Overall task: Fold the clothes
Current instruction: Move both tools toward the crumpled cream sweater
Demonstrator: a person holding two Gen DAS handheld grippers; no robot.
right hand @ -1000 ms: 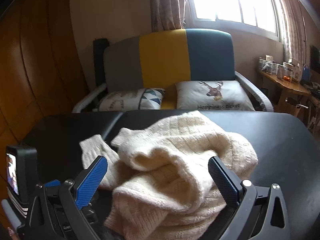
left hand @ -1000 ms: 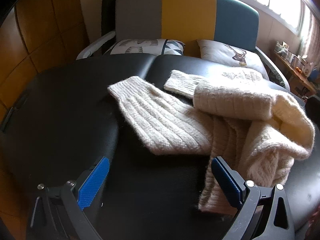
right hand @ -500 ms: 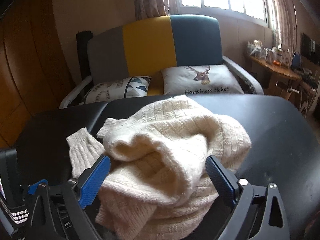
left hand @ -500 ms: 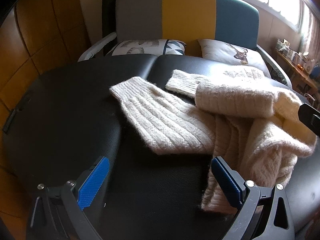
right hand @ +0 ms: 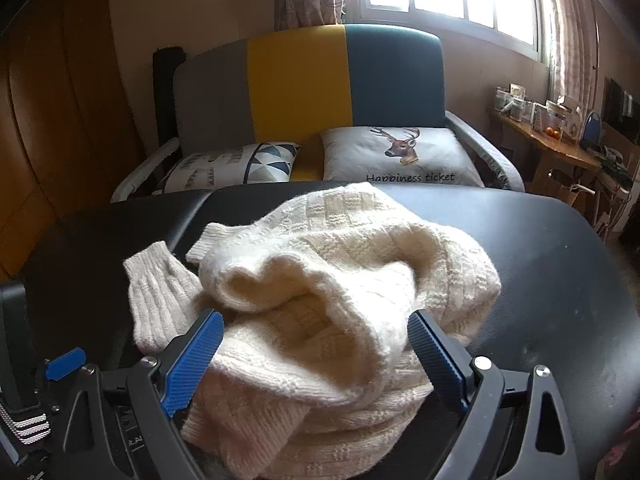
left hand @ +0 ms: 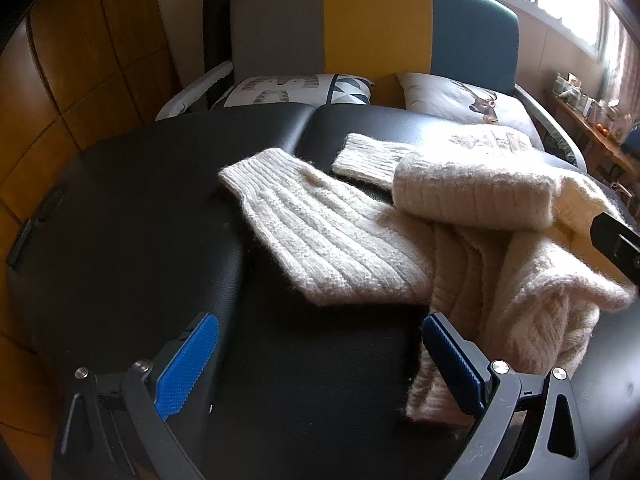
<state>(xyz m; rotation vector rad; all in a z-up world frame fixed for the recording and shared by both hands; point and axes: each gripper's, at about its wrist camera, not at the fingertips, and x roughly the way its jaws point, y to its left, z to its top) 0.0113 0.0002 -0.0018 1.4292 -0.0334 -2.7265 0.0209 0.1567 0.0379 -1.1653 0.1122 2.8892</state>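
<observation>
Cream knit sweater [right hand: 344,280] lies bunched on the black padded table [right hand: 560,264], one ribbed sleeve [left hand: 320,240] splayed flat toward my left side, second cuff [left hand: 368,160] behind it. My right gripper [right hand: 314,354]: jaws apart, straddling the heaped body, nothing clamped; judged placed to take a fold of the bulk. My left gripper [left hand: 320,364]: jaws apart, empty, low over bare table near the hem. Tricolour sofa [right hand: 304,92] with deer cushion [right hand: 400,152] beyond.
</observation>
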